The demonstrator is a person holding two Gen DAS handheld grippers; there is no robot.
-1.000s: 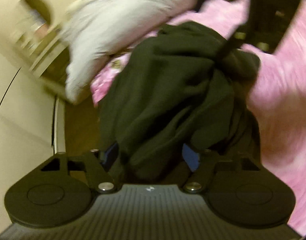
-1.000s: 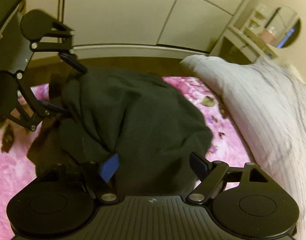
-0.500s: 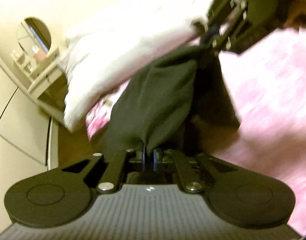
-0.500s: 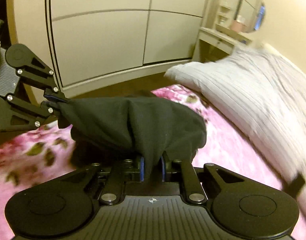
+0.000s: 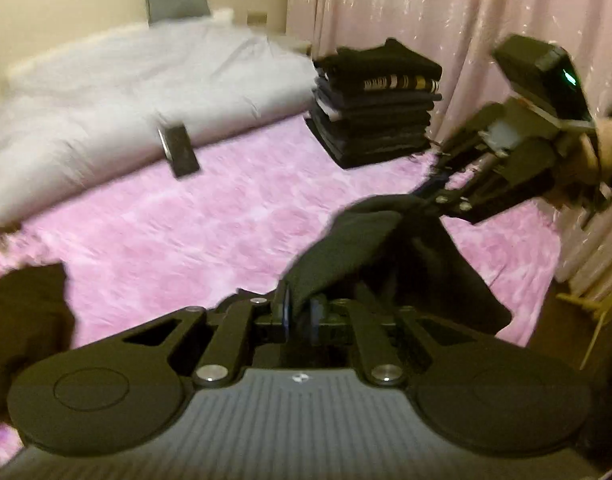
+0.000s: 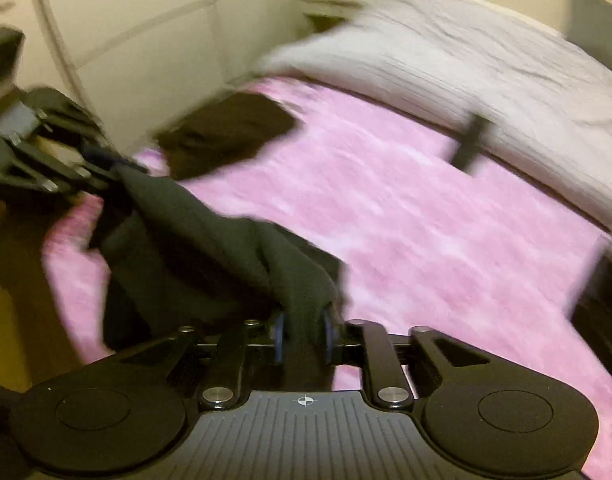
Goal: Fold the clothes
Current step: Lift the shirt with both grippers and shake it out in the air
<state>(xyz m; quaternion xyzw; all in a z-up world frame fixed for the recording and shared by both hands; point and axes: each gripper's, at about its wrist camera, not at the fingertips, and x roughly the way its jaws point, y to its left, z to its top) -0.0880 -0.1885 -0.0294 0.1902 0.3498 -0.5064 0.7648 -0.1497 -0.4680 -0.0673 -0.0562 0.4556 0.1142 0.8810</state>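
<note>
Both hand-held grippers were clamped on one dark, near-black soft fabric garment point(image 5: 362, 252), held up in the air above the fluffy pink rug point(image 5: 193, 232). Left hand-held gripper point(image 5: 299, 312) was pinched narrow with a fold of cloth between its blue-padded fingers point(image 5: 286, 310). Right hand-held gripper point(image 6: 301, 334) was likewise closed on a bunched edge of the same garment, seen from the right wrist view. The cloth sagged between the two grips and its lower part drooped toward the rug; whether it touched could not be told.

A tall stack of folded dark clothes point(image 5: 376, 104) stood on the rug by the pink curtain point(image 5: 426, 12), well apart from the held piece. Another dark crumpled garment point(image 6: 229, 136) lay on the rug near the wall. A white quilted duvet point(image 5: 125, 80) ran along the rug's far side, with a small dark phone-like object point(image 5: 179, 151) at its edge.

Risks, as judgement: both views were motion-blurred, so the swing looked fast; a thin pinch could slip out. The grips looked bunched rather than on clean corners, so laying it down could leave a twisted, uneven fold. The hanging part could drag and catch on the rug pile.
</note>
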